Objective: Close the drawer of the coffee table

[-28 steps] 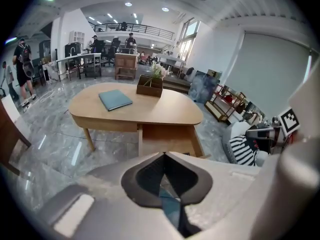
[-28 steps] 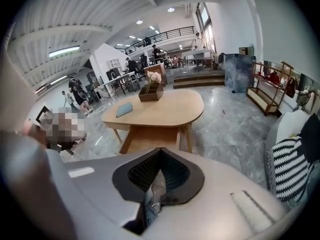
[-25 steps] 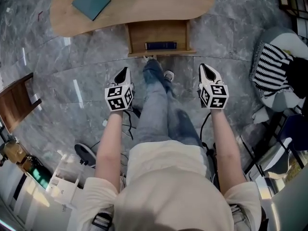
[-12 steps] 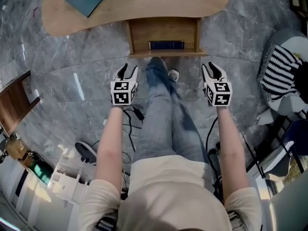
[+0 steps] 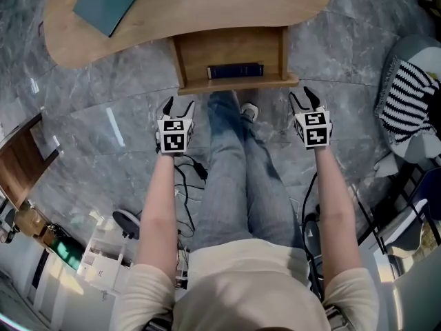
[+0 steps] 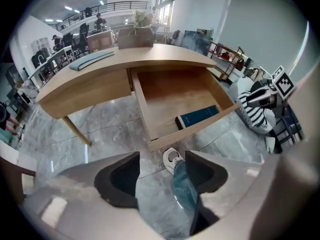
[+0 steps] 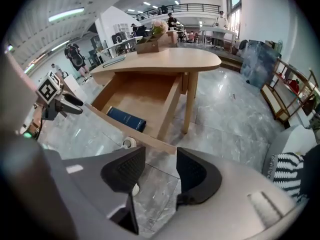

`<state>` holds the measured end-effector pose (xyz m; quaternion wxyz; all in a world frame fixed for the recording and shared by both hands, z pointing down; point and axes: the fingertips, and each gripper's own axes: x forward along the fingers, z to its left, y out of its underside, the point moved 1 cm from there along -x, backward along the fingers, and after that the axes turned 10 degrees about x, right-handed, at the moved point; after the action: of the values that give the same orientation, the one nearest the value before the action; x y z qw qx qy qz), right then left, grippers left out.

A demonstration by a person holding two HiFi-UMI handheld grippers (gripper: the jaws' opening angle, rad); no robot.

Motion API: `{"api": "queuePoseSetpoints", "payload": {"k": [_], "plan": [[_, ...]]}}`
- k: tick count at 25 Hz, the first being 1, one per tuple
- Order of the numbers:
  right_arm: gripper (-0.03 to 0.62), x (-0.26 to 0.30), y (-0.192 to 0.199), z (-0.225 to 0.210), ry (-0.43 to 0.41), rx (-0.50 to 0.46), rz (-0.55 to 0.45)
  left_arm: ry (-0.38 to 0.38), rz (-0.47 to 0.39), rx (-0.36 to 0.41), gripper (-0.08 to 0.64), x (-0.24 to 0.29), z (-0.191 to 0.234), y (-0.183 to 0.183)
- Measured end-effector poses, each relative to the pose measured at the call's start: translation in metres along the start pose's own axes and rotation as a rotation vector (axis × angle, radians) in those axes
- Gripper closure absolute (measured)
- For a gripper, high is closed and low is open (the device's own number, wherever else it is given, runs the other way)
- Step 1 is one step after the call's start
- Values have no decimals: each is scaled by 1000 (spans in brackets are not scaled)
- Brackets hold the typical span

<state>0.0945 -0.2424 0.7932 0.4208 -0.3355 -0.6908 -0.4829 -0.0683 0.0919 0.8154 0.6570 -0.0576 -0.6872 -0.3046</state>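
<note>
Rigid wooden drawer (image 5: 227, 47) (likely light-sliding) is best pushed at its front panel (image 5: 234, 84); left gripper (image 5: 178, 106) and right gripper (image 5: 303, 96), jaws just spread, are seen empty

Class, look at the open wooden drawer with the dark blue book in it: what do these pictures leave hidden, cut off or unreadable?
- Print on the dark blue book: too small to read in every view.
- Rear of the open wooden drawer: head view, tucked under the light wooden tabletop.
- Tabletop's far edge: head view, cut off by the picture's top edge.
- Distant people: both gripper views, too small to make out.
</note>
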Motion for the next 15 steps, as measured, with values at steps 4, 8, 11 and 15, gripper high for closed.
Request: {"api": "queuePoseSetpoints", "payload": {"k": [4, 8, 11, 15], "plan": [[377, 24, 6, -3, -8, -83, 44, -14, 24, 36, 268, 19, 6, 3], [362, 44, 9, -5, -6, -112, 77, -6, 32, 74, 267, 37, 7, 6], [357, 58, 10, -5, -9, -145, 108, 2, 48, 103, 267, 48, 8, 6], [356, 72, 7, -6, -14, -164, 119, 0, 61, 101, 268, 60, 11, 3]]}}
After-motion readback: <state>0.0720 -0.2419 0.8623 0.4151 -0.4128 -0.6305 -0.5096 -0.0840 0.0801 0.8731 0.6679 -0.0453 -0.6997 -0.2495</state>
